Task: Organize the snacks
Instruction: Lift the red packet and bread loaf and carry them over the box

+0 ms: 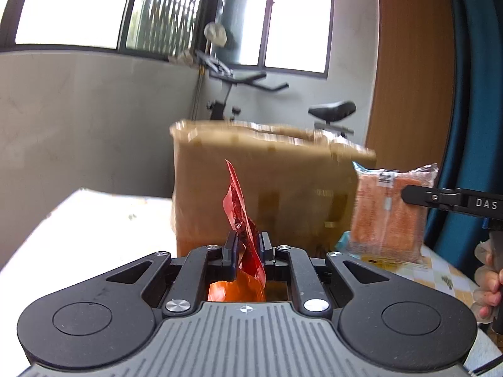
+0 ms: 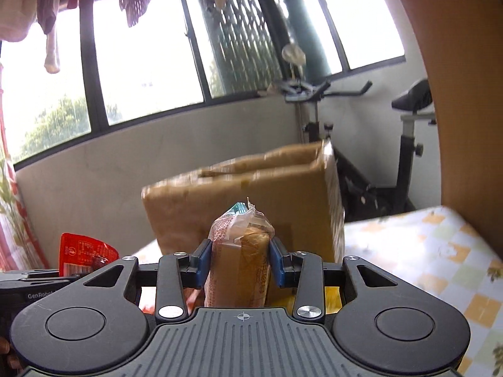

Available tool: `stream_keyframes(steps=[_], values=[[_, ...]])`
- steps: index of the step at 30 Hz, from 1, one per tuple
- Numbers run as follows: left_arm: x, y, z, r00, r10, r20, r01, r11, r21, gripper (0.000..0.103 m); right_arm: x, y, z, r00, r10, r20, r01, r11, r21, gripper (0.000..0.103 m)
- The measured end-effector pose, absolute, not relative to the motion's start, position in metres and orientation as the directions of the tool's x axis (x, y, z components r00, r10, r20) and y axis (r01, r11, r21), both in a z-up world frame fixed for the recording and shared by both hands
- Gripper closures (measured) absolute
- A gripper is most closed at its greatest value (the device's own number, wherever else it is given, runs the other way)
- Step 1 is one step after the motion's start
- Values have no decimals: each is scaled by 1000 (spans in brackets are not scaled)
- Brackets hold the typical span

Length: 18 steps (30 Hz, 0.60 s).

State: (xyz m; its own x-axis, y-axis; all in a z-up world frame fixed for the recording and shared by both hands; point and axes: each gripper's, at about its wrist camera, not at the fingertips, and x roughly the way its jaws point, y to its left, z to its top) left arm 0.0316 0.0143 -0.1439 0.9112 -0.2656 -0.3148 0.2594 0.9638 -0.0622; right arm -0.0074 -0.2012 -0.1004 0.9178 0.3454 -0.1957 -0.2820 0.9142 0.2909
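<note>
Two grippers carry snacks. Low in the left wrist view, the left gripper (image 1: 247, 246) is nearly closed on a thin red snack packet (image 1: 240, 216), which stands edge-up at centre. In the right wrist view, the right gripper (image 2: 240, 259) clamps a clear-wrapped bread pack (image 2: 240, 251) between moderately spread jaws. Behind both, at mid-frame, stands the cardboard box (image 1: 267, 188) on a checkered tablecloth (image 2: 424, 251). I judge the packs should rise above the rim before release, one at a time, with steady grip.

Checkered tablecloth table (image 2: 440, 251), blurred cardboard box (image 2: 245, 207) standing on it
</note>
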Motion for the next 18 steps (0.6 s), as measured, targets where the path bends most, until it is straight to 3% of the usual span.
stream_keyframes(steps=[5,10,18], values=[[46,15,-106,939,-251,-234,258,966,1,89,10,-211,-57,933,339,-118,-305,923,235,67],[73,8,-71,939,-297,-172,297,954,-26,89,41,-211,-23,940,338,-56,-324,930,174,68],[146,-17,-39,933,-303,-192,308,951,-3,89,109,-205,3,951,307,-41,-299,946,127,68]])
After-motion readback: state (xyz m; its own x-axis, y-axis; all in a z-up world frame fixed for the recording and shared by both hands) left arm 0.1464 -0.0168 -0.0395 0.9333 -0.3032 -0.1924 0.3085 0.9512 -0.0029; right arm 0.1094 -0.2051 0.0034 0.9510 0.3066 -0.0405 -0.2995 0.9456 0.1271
